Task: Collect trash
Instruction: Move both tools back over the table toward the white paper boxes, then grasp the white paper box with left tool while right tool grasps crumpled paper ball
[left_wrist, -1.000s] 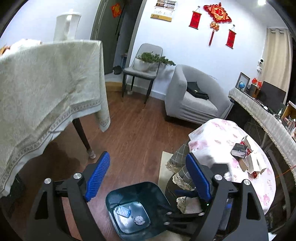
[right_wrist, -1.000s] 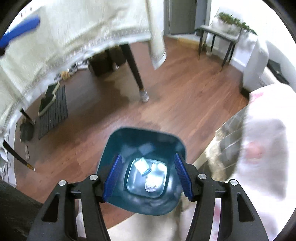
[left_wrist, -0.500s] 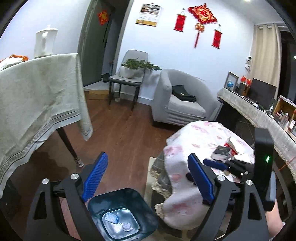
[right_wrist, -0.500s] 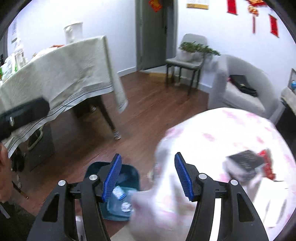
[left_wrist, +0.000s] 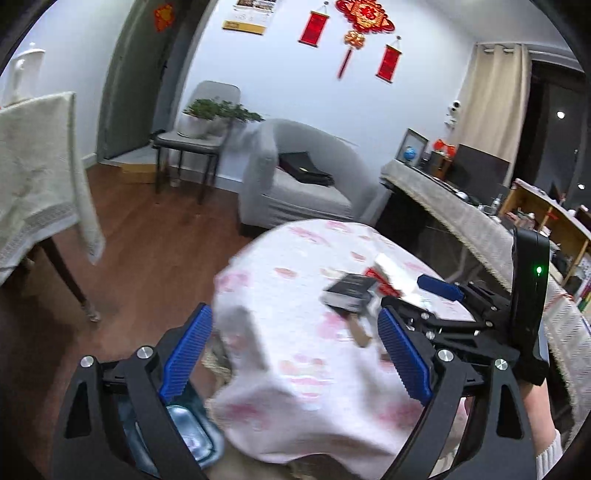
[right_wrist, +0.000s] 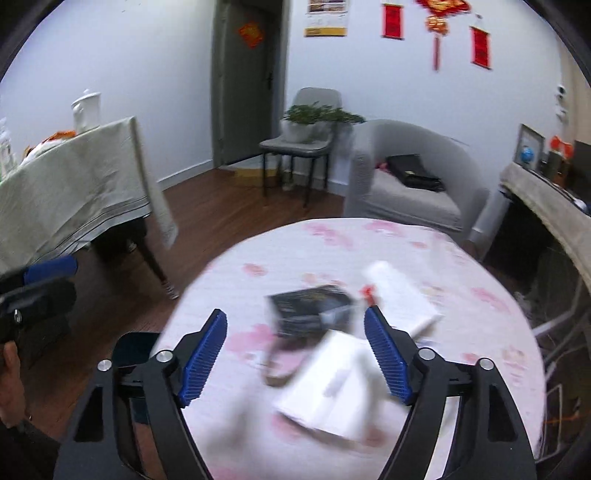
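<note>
Grippers, left and right, both empty and opening wide, look set to reach for boxes on the round table, then the bin.

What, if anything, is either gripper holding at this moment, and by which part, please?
Nothing is held. The left gripper and right gripper both hang above the round table with fingers opening and nothing between them.

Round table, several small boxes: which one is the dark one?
The black box at the far left of the cluster on the round table. The white boxes beside it are pale; it alone is black.
</note>
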